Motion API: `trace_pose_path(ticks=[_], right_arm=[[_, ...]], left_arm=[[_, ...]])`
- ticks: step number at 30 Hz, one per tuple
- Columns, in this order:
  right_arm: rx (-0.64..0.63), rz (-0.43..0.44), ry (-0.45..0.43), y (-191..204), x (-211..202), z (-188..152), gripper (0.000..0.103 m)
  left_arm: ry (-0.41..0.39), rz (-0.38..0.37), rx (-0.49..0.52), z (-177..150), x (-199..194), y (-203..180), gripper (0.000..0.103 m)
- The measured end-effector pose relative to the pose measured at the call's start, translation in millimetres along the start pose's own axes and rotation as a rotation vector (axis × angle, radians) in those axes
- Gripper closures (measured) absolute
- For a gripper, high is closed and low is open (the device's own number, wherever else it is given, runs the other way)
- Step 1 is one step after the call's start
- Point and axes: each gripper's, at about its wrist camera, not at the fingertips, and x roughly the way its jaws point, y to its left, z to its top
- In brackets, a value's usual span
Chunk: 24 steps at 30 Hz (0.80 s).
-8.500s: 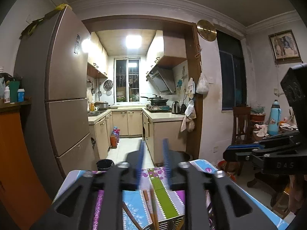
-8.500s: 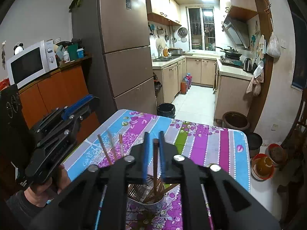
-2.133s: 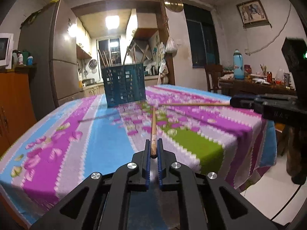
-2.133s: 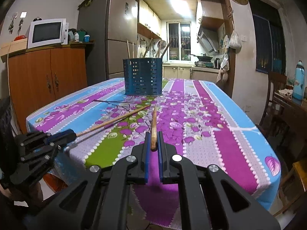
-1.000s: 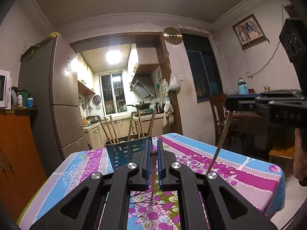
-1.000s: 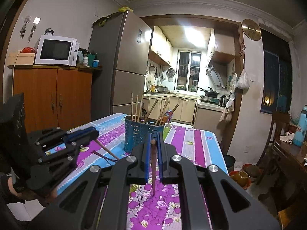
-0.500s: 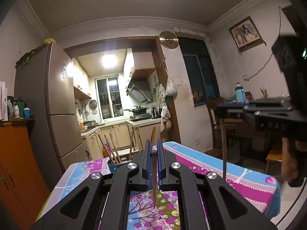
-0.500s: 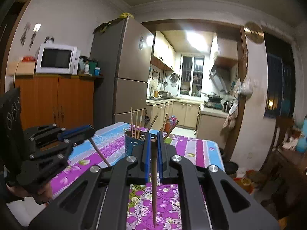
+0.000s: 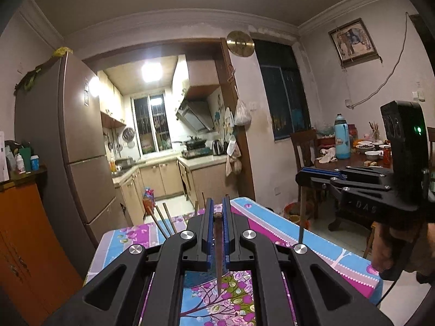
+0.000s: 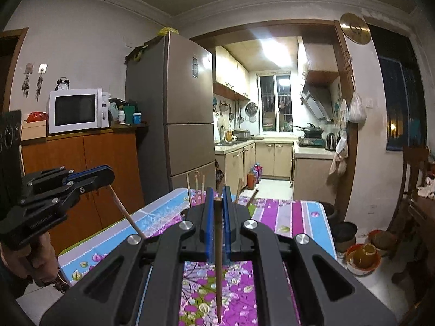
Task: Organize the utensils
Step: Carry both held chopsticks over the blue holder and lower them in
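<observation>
- My left jaws [image 9: 216, 214] are closed tight on one wooden chopstick [image 9: 218, 255], gripped near its thick top end. It hangs straight down between the blue pads, its thin tip pointing at the table [image 9: 261, 225].
- My right jaws [image 10: 217, 203] are likewise pinched on a second chopstick [image 10: 218, 266], also held near the blunt end and hanging tip down.
- I judge this top-end grip to be deliberate: with the long part free below the jaws, each stick can be lowered tip first into a holder.
- From my right camera, the chopstick in my left jaws slants a little, so it may need straightening before it goes in.
- The blue utensil holder [image 9: 202, 277] stands on the table just ahead, mostly hidden behind my own jaws. Only a patch of its perforated wall shows.
- Several chopsticks already stand in it; their upper ends [image 10: 196, 187] poke up above my jaws, leaning in different directions.
- The table wears a striped floral cloth in purple, blue and green. I see no other loose utensils on the visible part.
- Both pairs of jaws are held up above the table, roughly level and side by side, facing the kitchen doorway.
- My guess at the next step: bring each tip over the holder's open top and let it down among the others.
</observation>
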Motion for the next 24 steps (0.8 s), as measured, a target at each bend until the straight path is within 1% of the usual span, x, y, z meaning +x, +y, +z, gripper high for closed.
trace_pose_path(ticks=[3,7,11,15,24], right_arm=[[-0.013,0.003,-0.013,3.5,4.7,6.0,0.098],[-0.017,0.007,-0.025,3.7,13.2,14.3,0.098],[-0.03,0.01,-0.041,4.8,21.3,28.0,0.098],[-0.044,0.012,-0.059,5.8,31.8,45.8,0.098],[-0.059,0.018,-0.077,1.1,68.9,84.6,0.098]], left_arm=[[0.034,-0.008,-0.021,8.9,3.4,6.7,0.096],[0.077,0.002,-0.037,16.6,11.4,17.9,0.096],[0.097,0.01,-0.054,23.9,17.1,26.6,0.096],[0.11,0.012,-0.077,33.1,26.0,36.5,0.096],[0.096,0.038,-0.085,63.3,51.0,56.3,0.096]])
